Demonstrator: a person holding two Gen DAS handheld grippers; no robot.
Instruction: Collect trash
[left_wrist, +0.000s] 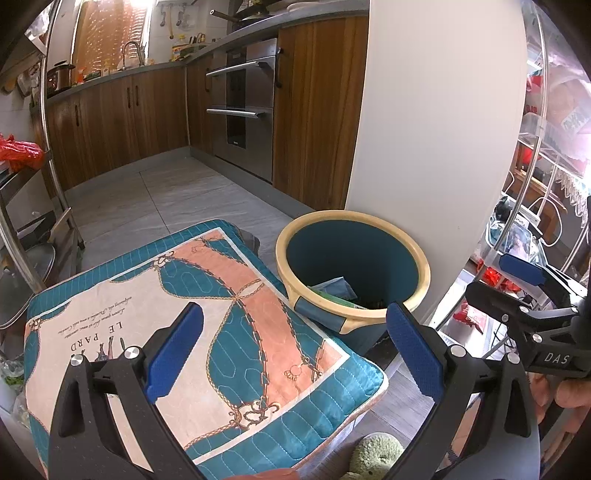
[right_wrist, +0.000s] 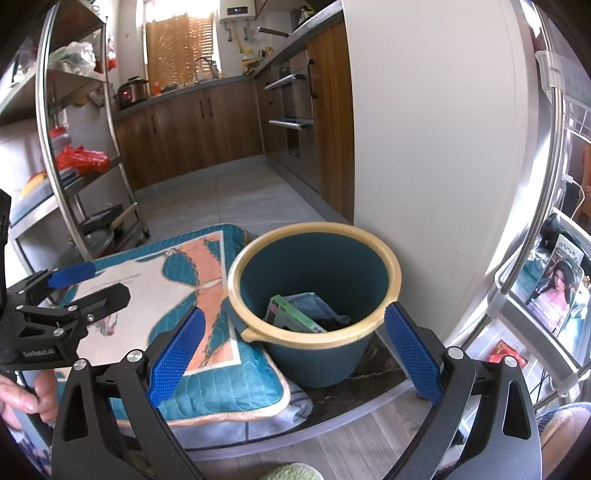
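A dark blue bin with a cream rim (left_wrist: 421, 266) (right_wrist: 391, 258) stands on the floor against a white cabinet side. Inside it lie a green box (right_wrist: 295, 314) (left_wrist: 332, 297) and a pale blue scrap (right_wrist: 314, 301). My left gripper (left_wrist: 291, 354) is open over a teal and peach cushion (left_wrist: 221, 332), with nothing between its blue pads (left_wrist: 173, 354). My right gripper (right_wrist: 291, 350) is open too, hovering in front of the bin with its fingers empty. The right gripper shows at the right edge of the left wrist view (left_wrist: 524, 291). The left gripper shows at the left of the right wrist view (right_wrist: 74, 295).
The cushion (right_wrist: 207, 295) lies left of the bin, touching its side. A white cabinet panel (right_wrist: 424, 129) rises behind the bin. Metal racks (right_wrist: 77, 129) (left_wrist: 546, 155) stand on both sides. Grey tiled floor (left_wrist: 166, 195) leads to wooden kitchen cabinets and an oven (left_wrist: 243, 107). A green plush toy (left_wrist: 373, 458) sits below.
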